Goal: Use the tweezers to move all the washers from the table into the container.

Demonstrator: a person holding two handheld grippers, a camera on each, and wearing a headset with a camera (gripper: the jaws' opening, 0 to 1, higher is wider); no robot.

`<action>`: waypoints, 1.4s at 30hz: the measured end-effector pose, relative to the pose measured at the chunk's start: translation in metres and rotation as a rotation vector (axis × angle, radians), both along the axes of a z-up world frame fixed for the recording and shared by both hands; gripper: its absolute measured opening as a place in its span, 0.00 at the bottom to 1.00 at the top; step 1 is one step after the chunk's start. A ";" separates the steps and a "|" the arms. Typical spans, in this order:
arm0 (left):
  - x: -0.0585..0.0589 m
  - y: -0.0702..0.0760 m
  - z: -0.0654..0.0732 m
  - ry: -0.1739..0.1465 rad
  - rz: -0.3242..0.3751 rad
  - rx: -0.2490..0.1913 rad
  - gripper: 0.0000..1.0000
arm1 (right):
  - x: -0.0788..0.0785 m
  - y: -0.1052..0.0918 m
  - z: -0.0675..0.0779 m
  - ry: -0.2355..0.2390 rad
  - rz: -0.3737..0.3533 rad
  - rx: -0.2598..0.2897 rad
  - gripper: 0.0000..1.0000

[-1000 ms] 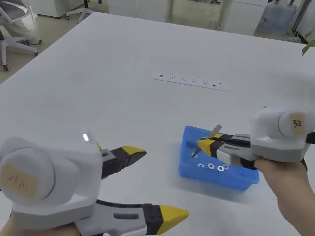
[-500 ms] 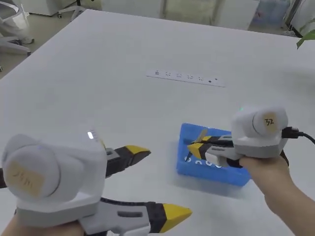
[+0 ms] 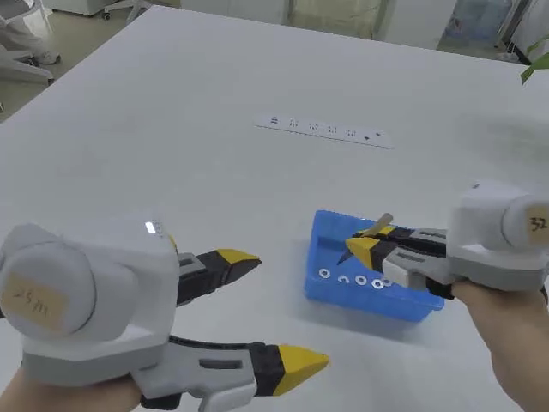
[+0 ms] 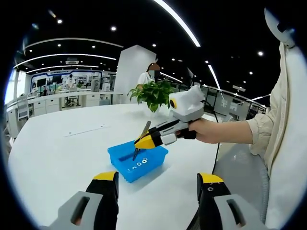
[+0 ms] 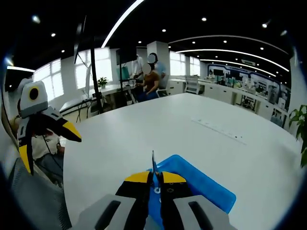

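Right tool (image 3: pixel 353 250), clamped on thin metal tweezers (image 3: pixel 380 223), just lifted out of the blue plastic tray (image 3: pixel 369 302). Silver washers (image 3: pixel 343 279) lie below its tips, so that drop looks done. Left tool (image 3: pixel 283 311) has its jaws apart.

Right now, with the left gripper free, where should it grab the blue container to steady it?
Probably the container's left end wall, near its far corner, coming from the left. The thin upright wall suits the open left gripper: one jaw inside, one outside. The right gripper holding the tweezers covers the right part; the washers lie along the near wall.
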State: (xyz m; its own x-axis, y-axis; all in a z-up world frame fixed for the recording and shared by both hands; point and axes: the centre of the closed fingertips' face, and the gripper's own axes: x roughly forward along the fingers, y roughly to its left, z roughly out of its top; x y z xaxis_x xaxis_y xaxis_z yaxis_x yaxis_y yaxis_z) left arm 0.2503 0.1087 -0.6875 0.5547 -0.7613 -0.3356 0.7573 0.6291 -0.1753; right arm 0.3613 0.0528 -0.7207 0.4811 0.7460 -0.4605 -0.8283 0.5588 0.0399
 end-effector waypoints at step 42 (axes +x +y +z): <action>-0.033 -0.077 -0.027 -0.060 -0.492 0.306 0.03 | -0.136 -0.003 -0.057 -0.057 0.554 -0.468 0.03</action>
